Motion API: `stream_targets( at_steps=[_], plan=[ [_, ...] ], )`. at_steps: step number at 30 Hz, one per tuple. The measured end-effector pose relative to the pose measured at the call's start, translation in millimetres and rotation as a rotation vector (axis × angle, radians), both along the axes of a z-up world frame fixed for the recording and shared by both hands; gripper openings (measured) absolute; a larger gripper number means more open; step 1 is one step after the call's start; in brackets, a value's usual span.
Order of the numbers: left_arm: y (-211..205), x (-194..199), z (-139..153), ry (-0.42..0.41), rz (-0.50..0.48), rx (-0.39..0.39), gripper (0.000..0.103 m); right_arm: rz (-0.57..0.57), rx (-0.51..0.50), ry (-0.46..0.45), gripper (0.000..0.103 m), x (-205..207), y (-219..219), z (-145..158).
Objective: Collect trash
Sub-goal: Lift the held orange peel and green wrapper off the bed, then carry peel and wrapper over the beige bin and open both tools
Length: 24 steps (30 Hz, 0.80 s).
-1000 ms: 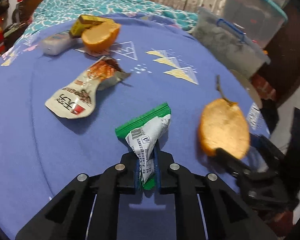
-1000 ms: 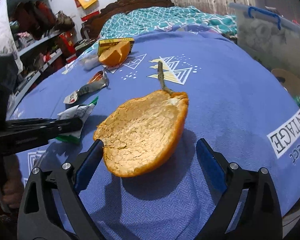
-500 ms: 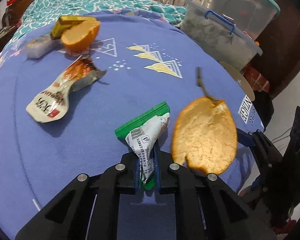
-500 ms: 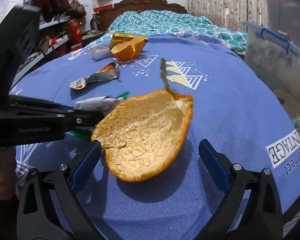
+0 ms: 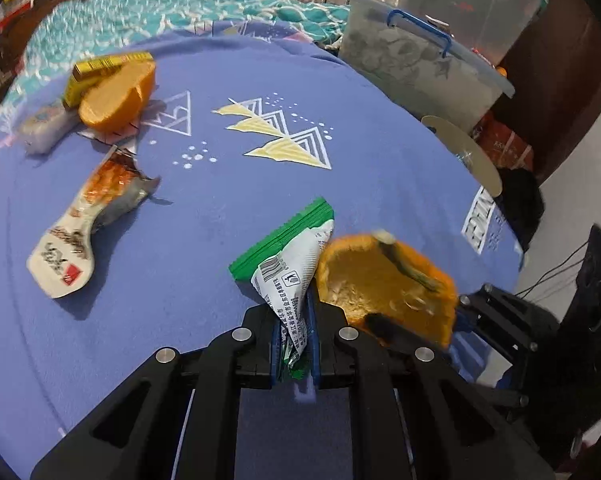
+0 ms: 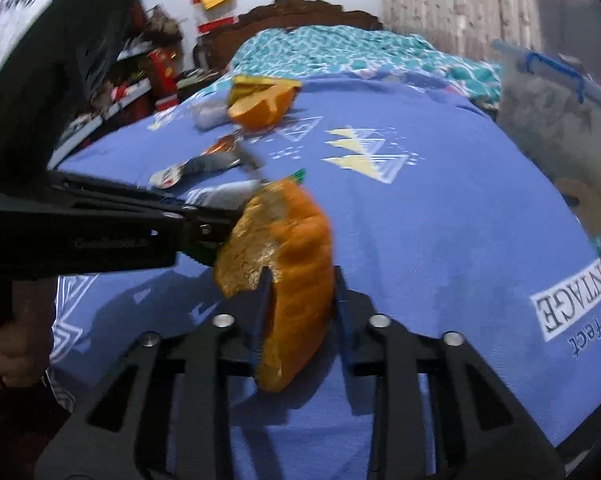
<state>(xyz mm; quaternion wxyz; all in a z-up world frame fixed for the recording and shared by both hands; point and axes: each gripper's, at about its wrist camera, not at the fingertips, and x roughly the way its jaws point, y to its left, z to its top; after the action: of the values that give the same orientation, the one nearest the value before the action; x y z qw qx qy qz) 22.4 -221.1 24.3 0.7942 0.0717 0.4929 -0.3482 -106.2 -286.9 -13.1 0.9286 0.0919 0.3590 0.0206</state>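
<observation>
The right gripper (image 6: 298, 292) is closing its jaws on the big orange peel (image 6: 288, 248), and the peel sits between them with the pads already pressing its sides. The left gripper (image 5: 294, 344) is squeezed tight on the green and white wrapper (image 5: 288, 264), which sticks up just beside the peel. To do this step well, the right one should squeeze gently, because a peel like this will probably bend or crack if it is pinched too hard. It should lift slowly and straight up, and the left one should hold back a little, since the two tools are almost touching and could bump. The picture is blurry around the peel, so I cannot be sure how deep the grip goes. More trash lies on the blue cloth (image 5: 228, 200), farther away than the peel: a torn snack pouch (image 5: 88, 224), and past it another orange peel (image 5: 116, 100) leaning on a yellow box (image 5: 100, 66).
</observation>
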Motion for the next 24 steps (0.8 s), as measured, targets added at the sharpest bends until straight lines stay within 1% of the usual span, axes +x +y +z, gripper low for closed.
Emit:
stream_targets(
  at_steps=[1,2,5,7,8,11,13,18,21,24],
  plan=[
    [-3.1,3.5,0.7,0.012,0.001,-0.008,0.010,-0.014,0.034,0.000,0.017,-0.6,-8.0,0.0],
    [-7.4,5.5,1.8,0.016,-0.003,-0.012,0.010,-0.044,0.070,0.004,0.015,-1.4,-20.0,-1.2],
    [-28.2,7.3,5.8,0.003,-0.032,-0.005,0.010,-0.104,0.162,0.010,0.015,-3.0,-51.1,-5.7],
    [-45.4,7.9,7.5,-0.006,-0.057,0.006,0.010,-0.142,0.261,0.013,0.015,-4.9,-77.7,-9.3],
    [-54.4,8.2,8.6,-0.005,-0.070,0.007,0.010,-0.159,0.319,0.004,0.015,-6.7,-91.8,-10.1],
    [-80.4,9.9,11.9,-0.007,-0.108,0.005,0.010,-0.229,0.413,-0.027,0.015,-14.0,-129.8,-11.3],
    [-102.1,10.6,14.7,-0.007,-0.137,0.006,0.010,-0.276,0.445,-0.039,0.015,-17.9,-151.8,-12.2],
    [-178.5,12.5,23.5,-0.009,-0.235,0.001,0.010,-0.439,0.491,-0.090,0.015,-33.9,-224.3,-12.0],
    [-228.3,12.1,27.4,-0.013,-0.294,-0.004,0.010,-0.544,0.501,-0.115,0.015,-41.3,-268.8,-10.9],
    [-277.0,12.9,27.4,-0.015,-0.340,-0.006,0.010,-0.621,0.504,-0.114,0.015,-46.6,-306.7,-14.5]
  ],
)
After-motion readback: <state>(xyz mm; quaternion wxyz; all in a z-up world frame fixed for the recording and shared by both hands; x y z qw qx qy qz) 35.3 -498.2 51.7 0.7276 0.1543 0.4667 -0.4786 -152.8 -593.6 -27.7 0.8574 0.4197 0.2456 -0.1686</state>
